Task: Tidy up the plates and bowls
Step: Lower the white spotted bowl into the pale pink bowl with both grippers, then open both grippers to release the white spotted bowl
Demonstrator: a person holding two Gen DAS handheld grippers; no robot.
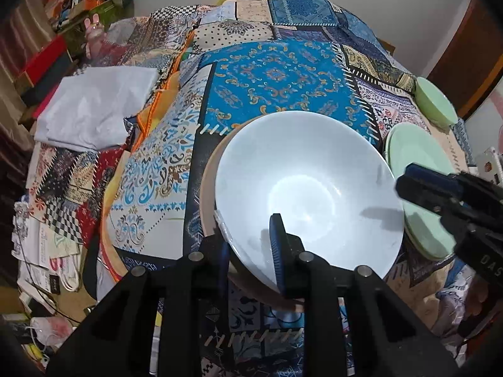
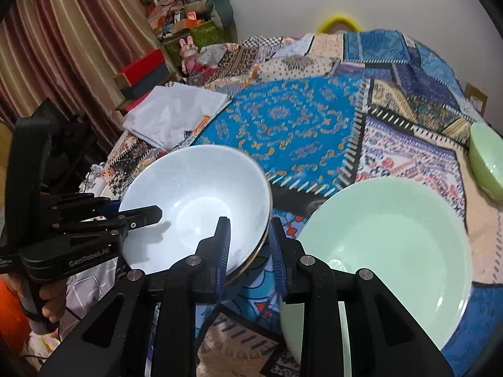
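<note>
A pale blue bowl sits tilted in a tan-rimmed dish on the patchwork cloth. My left gripper is shut on the bowl's near rim, one finger inside and one outside. In the right wrist view the same bowl is at the left, and my right gripper straddles its right rim with the jaws apart. A stack of light green plates lies just right of it, also showing in the left wrist view. A small green bowl sits at the far right edge.
A folded white cloth lies at the left of the table. Boxes and clutter stand against the wall and curtain at the back left. The table's left edge drops to papers and cables on the floor.
</note>
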